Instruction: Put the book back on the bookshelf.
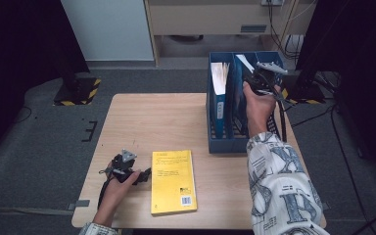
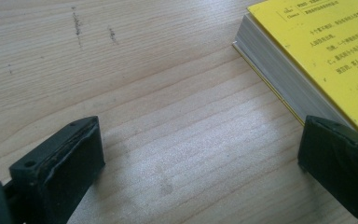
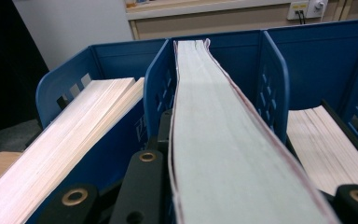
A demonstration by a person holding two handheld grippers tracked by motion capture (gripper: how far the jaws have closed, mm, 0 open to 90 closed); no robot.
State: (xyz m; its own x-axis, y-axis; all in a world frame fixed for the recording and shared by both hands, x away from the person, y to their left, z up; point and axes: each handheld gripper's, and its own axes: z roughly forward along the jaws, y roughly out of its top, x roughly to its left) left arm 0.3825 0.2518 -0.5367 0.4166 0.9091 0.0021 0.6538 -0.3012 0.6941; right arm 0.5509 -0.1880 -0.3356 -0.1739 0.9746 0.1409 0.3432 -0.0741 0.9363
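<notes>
Fingers: right gripper (image 1: 263, 74) clamped on a book (image 3: 223, 140) — going into the blue rack's (image 1: 220, 143) middle slot | left gripper (image 1: 122, 166) fingers apart on the desk (image 1: 152, 117) | left — yellow book (image 1: 173, 181) waits.

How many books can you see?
4: a yellow book flat on the table, and three standing in the blue rack: left, middle, right. More may be hidden.
</notes>
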